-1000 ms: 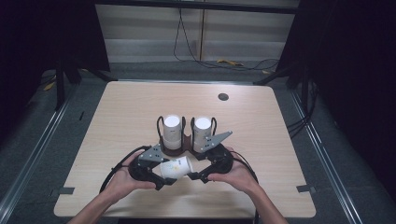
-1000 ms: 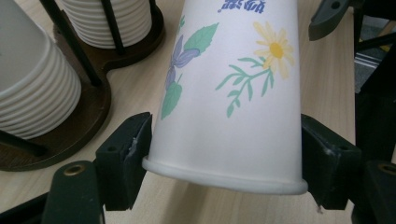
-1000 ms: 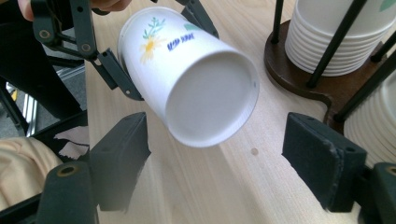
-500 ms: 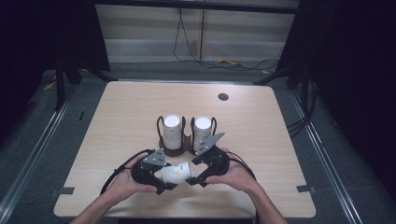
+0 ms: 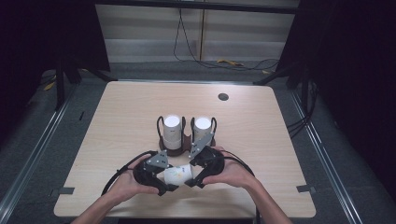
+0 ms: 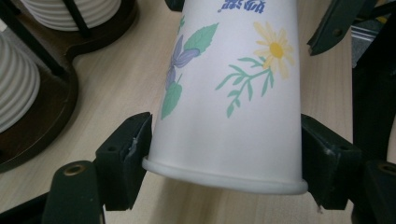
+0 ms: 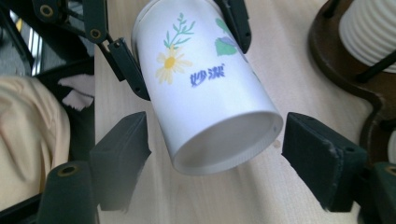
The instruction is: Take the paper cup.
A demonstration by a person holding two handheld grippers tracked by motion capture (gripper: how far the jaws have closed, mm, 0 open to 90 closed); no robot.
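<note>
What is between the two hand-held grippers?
A flowered paper cup, lying sideways in the high view. The left hand-held gripper clamps its rim end; the right hand-held gripper flanks its base.

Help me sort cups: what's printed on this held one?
The paper cup is white with flowers and green leaves, clearest in the right gripper view.

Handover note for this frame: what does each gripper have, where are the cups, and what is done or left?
Left gripper: shut on the flowered paper cup near its rim, cup lying sideways above the table.
Right gripper: open, jaws either side of the cup's base end, not pressing; they have just been closing slightly.
Two ribbed white cup stacks stand in the dark holder behind.
Done: one cup out and held. Left, probably: right gripper grips the base end.
</note>
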